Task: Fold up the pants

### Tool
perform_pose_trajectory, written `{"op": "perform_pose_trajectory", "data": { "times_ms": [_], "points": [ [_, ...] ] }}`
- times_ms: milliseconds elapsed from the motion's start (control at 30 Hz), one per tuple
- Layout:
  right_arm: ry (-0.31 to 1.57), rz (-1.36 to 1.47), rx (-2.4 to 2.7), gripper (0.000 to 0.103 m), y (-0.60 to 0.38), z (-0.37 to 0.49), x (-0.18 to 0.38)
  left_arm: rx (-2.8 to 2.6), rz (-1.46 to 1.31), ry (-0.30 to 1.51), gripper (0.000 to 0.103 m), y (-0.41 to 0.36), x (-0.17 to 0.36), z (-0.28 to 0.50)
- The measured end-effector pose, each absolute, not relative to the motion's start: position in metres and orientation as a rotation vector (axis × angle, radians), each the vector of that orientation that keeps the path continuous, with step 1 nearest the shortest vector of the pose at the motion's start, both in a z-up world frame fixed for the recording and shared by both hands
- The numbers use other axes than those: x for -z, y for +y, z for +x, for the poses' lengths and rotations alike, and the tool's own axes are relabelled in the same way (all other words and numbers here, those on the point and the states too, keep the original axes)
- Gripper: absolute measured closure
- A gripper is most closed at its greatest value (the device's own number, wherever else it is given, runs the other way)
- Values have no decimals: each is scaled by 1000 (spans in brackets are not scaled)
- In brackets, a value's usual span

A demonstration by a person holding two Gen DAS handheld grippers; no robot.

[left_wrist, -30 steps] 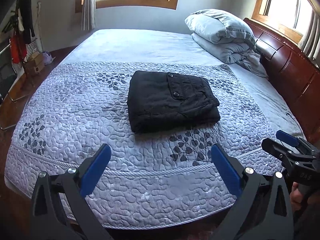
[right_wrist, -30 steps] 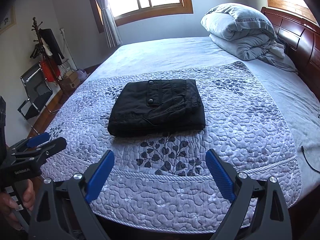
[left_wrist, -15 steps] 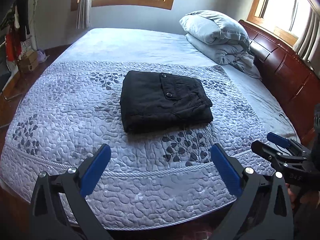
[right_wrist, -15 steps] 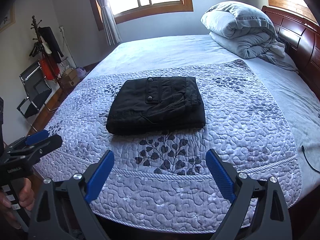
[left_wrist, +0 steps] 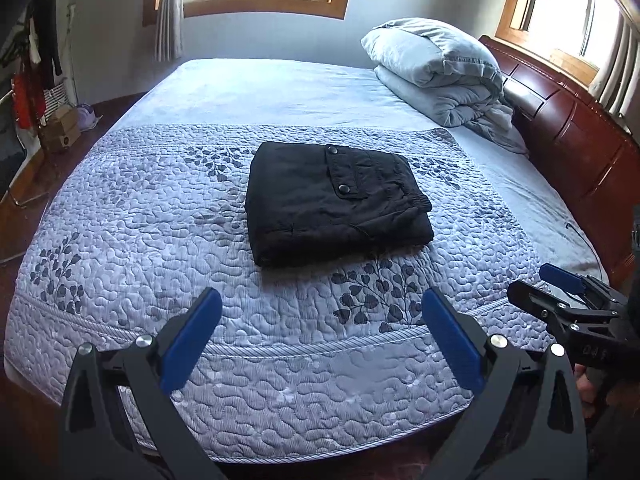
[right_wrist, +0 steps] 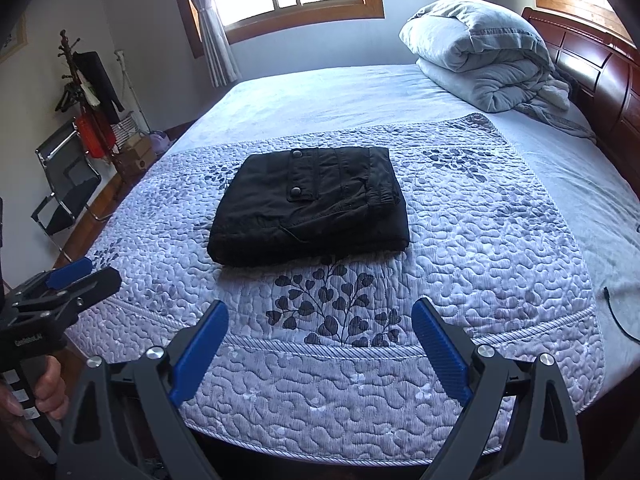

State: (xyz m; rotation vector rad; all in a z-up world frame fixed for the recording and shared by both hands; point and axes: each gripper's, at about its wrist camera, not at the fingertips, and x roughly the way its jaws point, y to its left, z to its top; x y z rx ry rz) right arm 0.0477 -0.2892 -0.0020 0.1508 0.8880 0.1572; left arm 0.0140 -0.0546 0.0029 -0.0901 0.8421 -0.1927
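Observation:
Black pants (left_wrist: pixel 336 204) lie folded into a compact rectangle on the quilted bedspread (left_wrist: pixel 132 216), a snap pocket flap facing up; the right wrist view shows the same pants (right_wrist: pixel 312 208) mid-bed. My left gripper (left_wrist: pixel 320 312) hovers open over the bed's near edge, well short of the pants, nothing between its blue pads. My right gripper (right_wrist: pixel 320 320) is likewise open and empty at the near edge. Each gripper appears at the side of the other's view: the right gripper (left_wrist: pixel 560 292) and the left gripper (right_wrist: pixel 76 276).
A rolled grey duvet (left_wrist: pixel 440 68) sits at the bed's far right by the dark wooden headboard (left_wrist: pixel 580 128). A chair (right_wrist: pixel 64 184) and coat stand (right_wrist: pixel 80 80) stand on the floor to the left. A black cable (right_wrist: pixel 616 312) lies on the sheet at right.
Both grippers stay open and empty. The left view has shifted slightly, bringing the pants nearer the centre; the right view is almost unchanged.

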Motion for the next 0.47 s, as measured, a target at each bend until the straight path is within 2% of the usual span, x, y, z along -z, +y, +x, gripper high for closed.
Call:
{"op": "perform_pose_trajectory", "data": {
  "times_ms": [467],
  "points": [
    [906, 153, -152, 9, -290, 51, 7, 187, -105, 870, 3, -53, 2, 18]
  ]
}}
